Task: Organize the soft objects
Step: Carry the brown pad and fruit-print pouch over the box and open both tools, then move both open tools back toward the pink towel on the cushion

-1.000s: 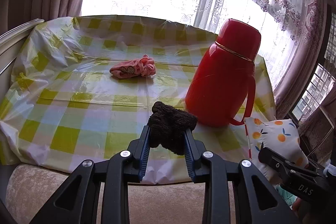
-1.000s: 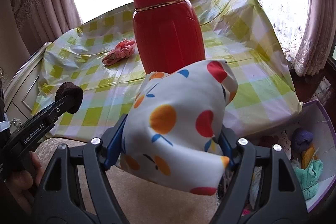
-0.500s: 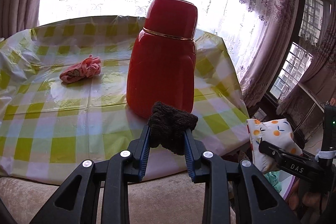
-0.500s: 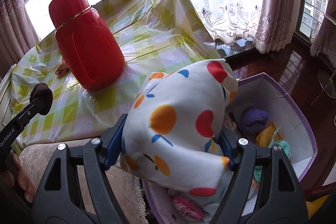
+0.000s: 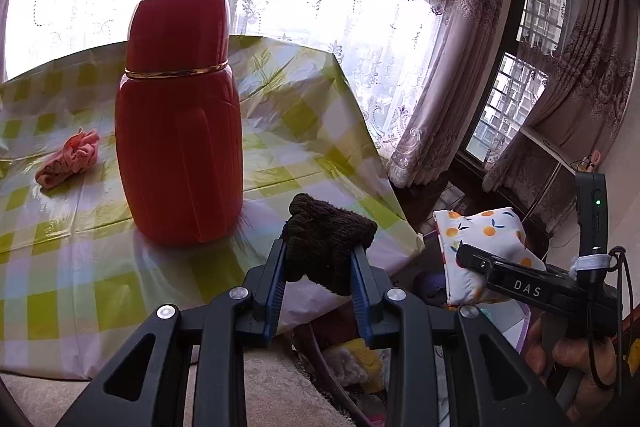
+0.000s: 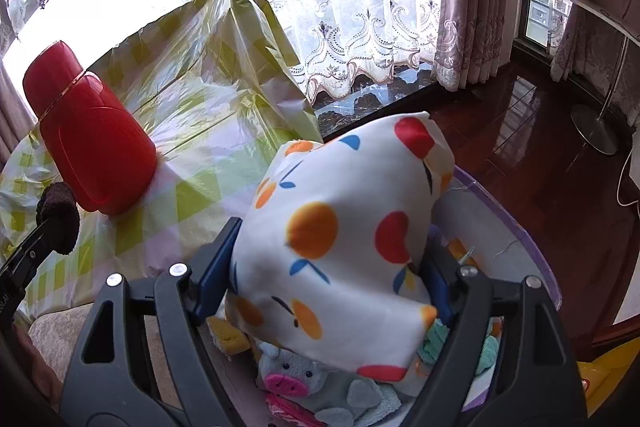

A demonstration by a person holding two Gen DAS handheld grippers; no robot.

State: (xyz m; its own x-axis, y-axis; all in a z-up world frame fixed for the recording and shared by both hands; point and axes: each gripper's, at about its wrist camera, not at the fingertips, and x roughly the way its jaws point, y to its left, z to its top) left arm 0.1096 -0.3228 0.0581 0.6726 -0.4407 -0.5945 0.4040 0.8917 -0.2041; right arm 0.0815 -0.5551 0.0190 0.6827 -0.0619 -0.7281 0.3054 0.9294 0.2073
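My left gripper [image 5: 320,263] is shut on a dark brown knitted sock [image 5: 326,247], held above the table's right front corner; the sock also shows in the right wrist view [image 6: 58,217]. My right gripper [image 6: 326,267] is shut on a white pillow with orange and red fruit print [image 6: 344,243], held over a purple-rimmed box [image 6: 520,227] on the floor. The pillow also shows in the left wrist view [image 5: 480,247]. The box holds several soft toys, among them a grey plush pig [image 6: 304,379]. A pink cloth [image 5: 68,159] lies on the table.
A tall red thermos [image 5: 180,123] stands on the yellow-checked tablecloth [image 5: 60,267] near the right front corner. A beige cushioned seat edge [image 5: 260,387] runs below the table. Dark wood floor [image 6: 520,123] and a lamp base [image 6: 592,131] lie right of the box.
Both grippers have swung right, away from the table, each still holding its object. The pillow now hangs over the box, and the sock has passed in front of the thermos.
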